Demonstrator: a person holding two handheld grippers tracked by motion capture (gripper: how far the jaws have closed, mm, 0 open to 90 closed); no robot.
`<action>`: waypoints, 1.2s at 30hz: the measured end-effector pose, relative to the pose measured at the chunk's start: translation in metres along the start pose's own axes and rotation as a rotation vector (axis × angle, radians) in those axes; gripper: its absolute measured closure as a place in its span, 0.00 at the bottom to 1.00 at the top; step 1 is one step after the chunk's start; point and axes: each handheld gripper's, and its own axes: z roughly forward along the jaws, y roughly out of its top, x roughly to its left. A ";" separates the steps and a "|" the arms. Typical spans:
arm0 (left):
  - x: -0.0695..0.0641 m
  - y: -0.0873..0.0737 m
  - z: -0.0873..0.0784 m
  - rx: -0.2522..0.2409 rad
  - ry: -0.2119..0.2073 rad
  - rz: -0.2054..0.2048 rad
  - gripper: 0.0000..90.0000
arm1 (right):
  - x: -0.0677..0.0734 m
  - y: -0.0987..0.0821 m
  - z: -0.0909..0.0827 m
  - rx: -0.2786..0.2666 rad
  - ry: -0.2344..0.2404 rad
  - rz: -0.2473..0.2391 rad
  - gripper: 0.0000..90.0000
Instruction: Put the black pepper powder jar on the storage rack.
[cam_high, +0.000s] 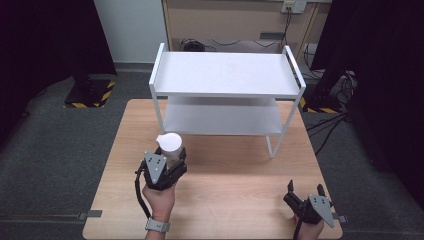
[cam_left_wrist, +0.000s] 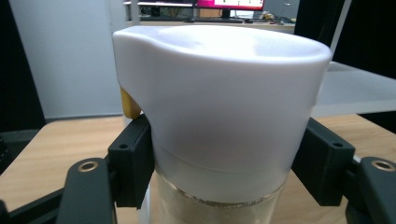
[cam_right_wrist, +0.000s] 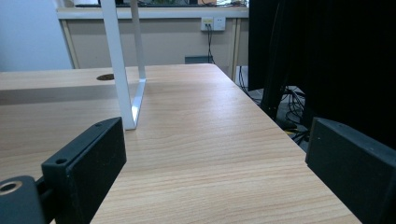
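Note:
A clear jar with a white spouted lid stands at the left middle of the wooden table. My left gripper is shut on it, one jaw on each side just below the lid. In the left gripper view the jar looms close, with a yellow part behind its left edge and pale contents low in the glass. My right gripper rests near the table's front right corner, its jaws wide apart with nothing between them. In the right gripper view the right gripper looks along bare wood.
A white two-tier shelf rack stands on the back half of the table, both tiers bare. One of its legs rises ahead and left of the right gripper. Cables lie on the floor at right. Black curtains flank the scene.

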 end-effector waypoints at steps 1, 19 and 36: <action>-0.002 0.004 0.003 -0.001 -0.005 0.002 0.33 | 0.000 0.000 0.000 -0.001 0.000 0.002 0.06; -0.010 0.053 0.058 -0.013 -0.051 0.050 0.33 | 0.006 -0.001 -0.001 -0.005 -0.006 -0.052 0.05; -0.017 0.059 0.099 -0.005 -0.016 0.002 0.33 | 0.004 -0.001 0.000 -0.004 0.005 -0.053 0.05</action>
